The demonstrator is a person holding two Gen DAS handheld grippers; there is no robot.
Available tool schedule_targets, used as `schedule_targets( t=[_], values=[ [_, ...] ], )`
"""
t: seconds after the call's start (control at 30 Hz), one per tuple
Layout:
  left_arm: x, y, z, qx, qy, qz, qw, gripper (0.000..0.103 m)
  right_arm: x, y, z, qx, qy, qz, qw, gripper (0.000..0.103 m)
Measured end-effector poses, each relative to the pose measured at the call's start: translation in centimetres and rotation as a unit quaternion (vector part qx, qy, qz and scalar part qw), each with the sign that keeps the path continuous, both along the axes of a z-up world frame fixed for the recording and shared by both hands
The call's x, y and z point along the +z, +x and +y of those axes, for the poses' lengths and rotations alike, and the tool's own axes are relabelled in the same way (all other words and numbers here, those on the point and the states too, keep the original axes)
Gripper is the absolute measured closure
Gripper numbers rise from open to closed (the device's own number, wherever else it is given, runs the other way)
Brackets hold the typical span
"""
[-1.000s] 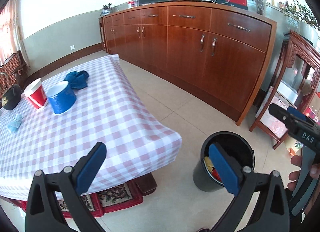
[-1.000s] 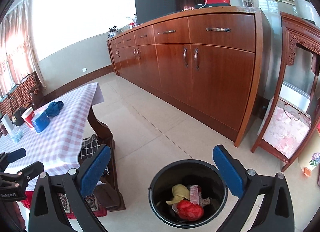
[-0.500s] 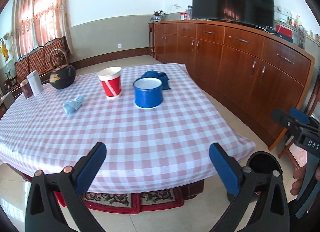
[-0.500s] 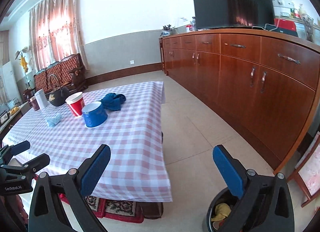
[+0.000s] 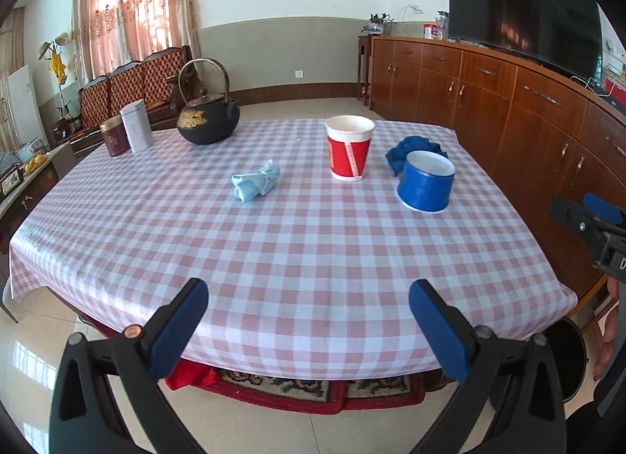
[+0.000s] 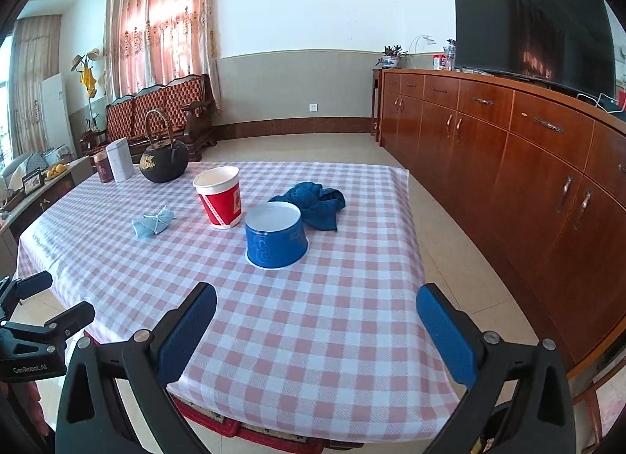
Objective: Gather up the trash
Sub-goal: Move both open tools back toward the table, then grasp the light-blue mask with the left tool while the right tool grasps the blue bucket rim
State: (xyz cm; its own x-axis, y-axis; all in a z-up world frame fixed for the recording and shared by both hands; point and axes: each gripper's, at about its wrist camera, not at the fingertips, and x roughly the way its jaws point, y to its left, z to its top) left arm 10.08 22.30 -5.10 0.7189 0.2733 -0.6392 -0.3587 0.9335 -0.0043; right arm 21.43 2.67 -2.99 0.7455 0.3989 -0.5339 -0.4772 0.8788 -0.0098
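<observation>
On the pink checked tablecloth stand a red paper cup, an upside-down blue paper bowl, a crumpled light-blue mask and a dark blue cloth. They also show in the right wrist view: red cup, blue bowl, mask, cloth. My left gripper is open and empty over the table's near edge. My right gripper is open and empty near the table's corner. The black trash bin shows partly at the lower right.
A black iron teapot and two tins stand at the far left of the table. A long wooden sideboard with a TV runs along the right. A red rug lies under the table.
Both grippers swung left from the trash bin on the floor and now face the table. Both stay open and empty.
</observation>
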Motion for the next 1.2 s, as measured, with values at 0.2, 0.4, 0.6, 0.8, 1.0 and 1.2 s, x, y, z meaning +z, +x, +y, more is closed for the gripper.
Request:
schedule_targets(
  t=[0.2, 0.4, 0.6, 0.8, 1.0, 1.2],
  values=[
    [-0.3, 0.8, 3.0, 0.017, -0.009, -0.001, 0.9998, 0.000, -1.0, 2.2, 4.3, 0.022, -0.019, 0.017, 0.999, 0.000],
    [-1.2, 3.2, 5.9, 0.022, -0.023, 0.012, 0.9994, 0.000, -2.1, 5.8, 8.1, 0.021, -0.038, 0.033, 0.999, 0.000],
    [-2.7, 7.1, 8.4, 0.020, -0.031, 0.031, 0.9988, 0.001, -4.4, 10.2, 11.1, 0.015, -0.063, 0.065, 0.996, 0.000],
    [-3.9, 10.0, 10.2, 0.024, -0.051, 0.031, 0.9979, 0.007, -6.4, 12.8, 12.9, 0.011, -0.075, 0.081, 0.994, 0.001],
    [-4.6, 12.7, 10.9, 0.016, -0.054, 0.038, 0.9977, 0.011, -7.3, 14.7, 14.4, 0.020, -0.081, 0.095, 0.992, 0.021],
    [-5.2, 15.7, 12.6, 0.009, -0.076, 0.051, 0.9958, 0.026, -7.3, 16.1, 15.6, 0.032, -0.080, 0.100, 0.991, 0.024]
  ],
)
